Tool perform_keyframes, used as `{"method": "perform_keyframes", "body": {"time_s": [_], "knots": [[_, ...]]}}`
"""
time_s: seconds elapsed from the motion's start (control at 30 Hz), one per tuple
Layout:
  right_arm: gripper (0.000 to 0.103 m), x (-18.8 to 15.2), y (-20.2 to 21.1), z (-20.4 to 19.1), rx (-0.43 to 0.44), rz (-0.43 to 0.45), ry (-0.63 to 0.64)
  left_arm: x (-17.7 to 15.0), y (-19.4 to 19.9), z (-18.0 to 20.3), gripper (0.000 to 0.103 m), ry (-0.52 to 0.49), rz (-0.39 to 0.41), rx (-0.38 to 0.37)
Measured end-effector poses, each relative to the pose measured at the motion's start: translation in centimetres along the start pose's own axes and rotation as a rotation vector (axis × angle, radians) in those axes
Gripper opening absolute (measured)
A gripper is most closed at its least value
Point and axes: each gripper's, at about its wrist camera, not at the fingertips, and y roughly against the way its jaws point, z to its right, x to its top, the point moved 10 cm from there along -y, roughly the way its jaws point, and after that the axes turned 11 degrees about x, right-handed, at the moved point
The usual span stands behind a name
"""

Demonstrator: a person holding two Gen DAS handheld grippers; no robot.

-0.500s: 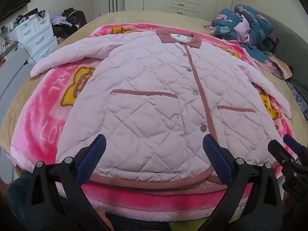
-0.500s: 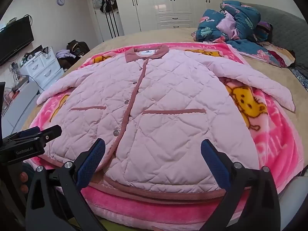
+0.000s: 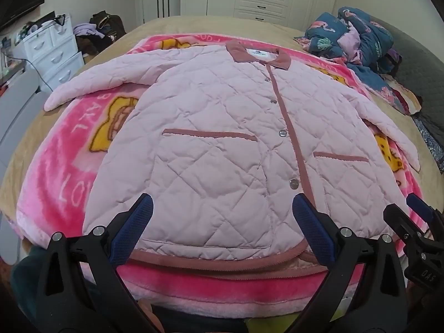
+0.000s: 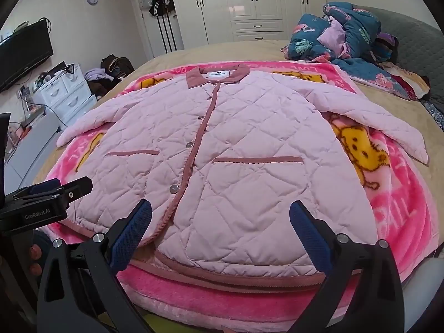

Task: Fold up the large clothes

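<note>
A pink quilted jacket (image 3: 222, 149) lies buttoned and spread flat, sleeves out, on a pink cartoon blanket (image 3: 61, 172) across a bed, filling mid-frame in both views. At the bottom of each frame, the left gripper (image 3: 222, 222) and right gripper (image 4: 220, 222) hover above its hem, jaws spread wide, holding nothing.

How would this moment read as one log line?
stage: pre-fold | pink quilted jacket: flat, buttoned | left gripper: open, empty | right gripper: open, empty
</note>
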Motion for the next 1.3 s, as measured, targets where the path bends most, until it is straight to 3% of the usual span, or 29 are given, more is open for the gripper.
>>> {"method": "perform_keyframes", "body": {"time_s": [1.3], "knots": [[0.099,-0.06,0.01,-0.62,0.010,-0.006,0.007,0.01,0.06,-0.05,0.094,-0.007,0.002,0.007]]}}
